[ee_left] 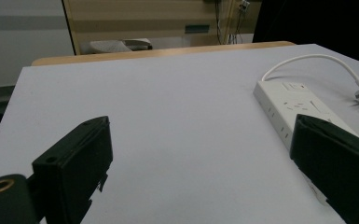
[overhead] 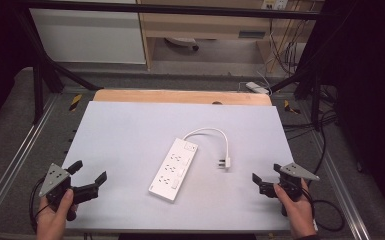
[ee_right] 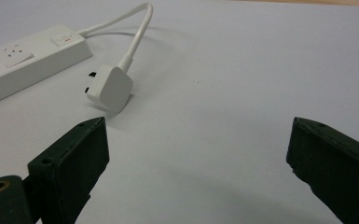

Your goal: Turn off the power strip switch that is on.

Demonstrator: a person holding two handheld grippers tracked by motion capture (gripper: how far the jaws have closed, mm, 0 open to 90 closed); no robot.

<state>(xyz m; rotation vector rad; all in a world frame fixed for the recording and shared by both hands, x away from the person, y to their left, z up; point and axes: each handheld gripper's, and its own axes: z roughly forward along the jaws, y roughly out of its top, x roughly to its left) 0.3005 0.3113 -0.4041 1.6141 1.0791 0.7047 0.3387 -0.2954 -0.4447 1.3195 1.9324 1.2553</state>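
White table (overhead: 130,130); power strip (overhead: 174,170) centred; both grippers low, fingers apart.

One white plastic power strip (overhead: 174,170) lies on the single pale grey surface (overhead: 130,135). From it runs one white cable (overhead: 211,132), ending in one white plug (overhead: 224,163) with dark pins. The strip carries one small switch with a red mark (ee_right: 66,37) at its cable end. There are two hand-held black tongs: the left tongs (overhead: 88,178) and the right tongs (overhead: 266,178), each with two black jaws standing apart. Two hands hold them, one hand (overhead: 55,215) at the left and one hand (overhead: 296,210) at the right.
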